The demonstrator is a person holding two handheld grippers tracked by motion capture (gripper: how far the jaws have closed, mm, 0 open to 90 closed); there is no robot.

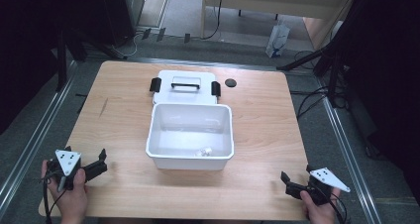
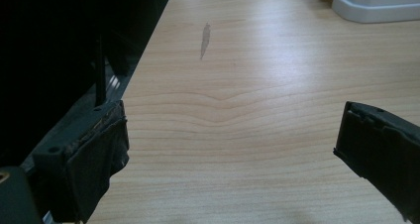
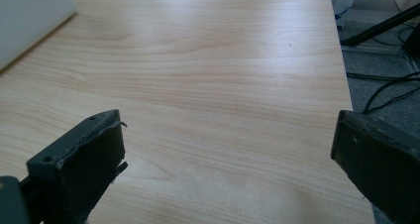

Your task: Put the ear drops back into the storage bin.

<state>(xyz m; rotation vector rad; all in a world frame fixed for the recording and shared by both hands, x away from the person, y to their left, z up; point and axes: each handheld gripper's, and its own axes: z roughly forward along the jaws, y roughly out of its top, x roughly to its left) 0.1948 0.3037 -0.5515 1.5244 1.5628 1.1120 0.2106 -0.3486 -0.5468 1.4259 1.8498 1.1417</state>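
The open white bin point(image 1: 190, 135) sits mid-tabletop point(image 1: 257, 115), its lid point(image 1: 185, 86) touching the far wall, and a small clear item point(image 1: 203, 151) lies inside near the front. The left hand-held gripper point(image 1: 101, 160) rests at the near left corner, the right hand-held gripper point(image 1: 286, 180) at the near right; both have their jaws spread wide with nothing between them. Risks, as judged: the light bin may slide if nudged, and the clear item is hard to see and may slip from the jaws.

My left gripper point(image 1: 103, 160) sits at the near left, held in my left hand point(image 1: 69, 194), jaws wide apart and holding nothing. My right gripper point(image 1: 286, 182) sits at the near right in my right hand point(image 1: 321, 211), jaws likewise spread, nothing between them.
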